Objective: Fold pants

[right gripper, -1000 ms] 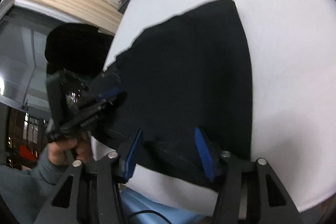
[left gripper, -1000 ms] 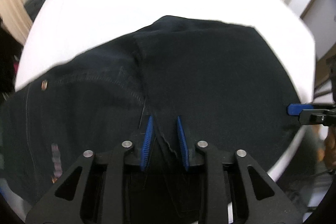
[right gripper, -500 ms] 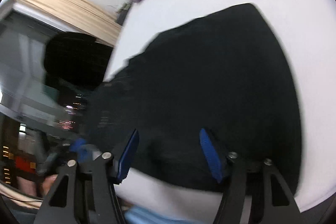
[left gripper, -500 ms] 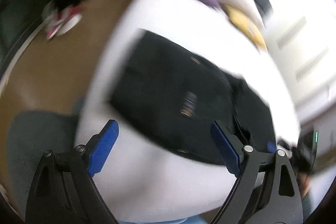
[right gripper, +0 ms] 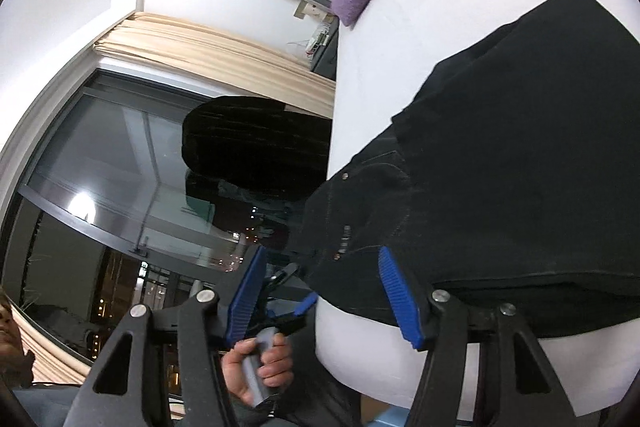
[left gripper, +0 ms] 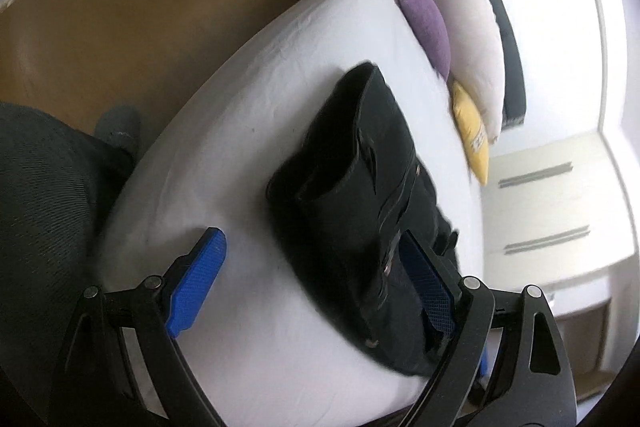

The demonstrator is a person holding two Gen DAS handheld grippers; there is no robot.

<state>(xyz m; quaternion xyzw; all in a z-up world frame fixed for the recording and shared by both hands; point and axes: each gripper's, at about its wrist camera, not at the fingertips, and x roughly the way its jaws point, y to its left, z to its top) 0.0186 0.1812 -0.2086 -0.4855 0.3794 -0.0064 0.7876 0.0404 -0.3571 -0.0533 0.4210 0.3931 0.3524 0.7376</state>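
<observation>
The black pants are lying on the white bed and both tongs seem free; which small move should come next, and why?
Probably bring the left tongs, open and empty, down to the near edge of the black pants. The pants lie folded but bunched on the white bed, and the right tongs grip nothing either, so a new grasp must come first.

Black pants [left gripper: 360, 163] on our white bed [left gripper: 248, 99]

We see plain purple [left gripper: 426, 23], white [left gripper: 476, 39] and yellow pillows [left gripper: 474, 131] at the bed's head edge, blue pads [left gripper: 198, 283] on black grippers, a brown floor [left gripper: 120, 27], and cream pleated curtains [right gripper: 208, 47].
</observation>
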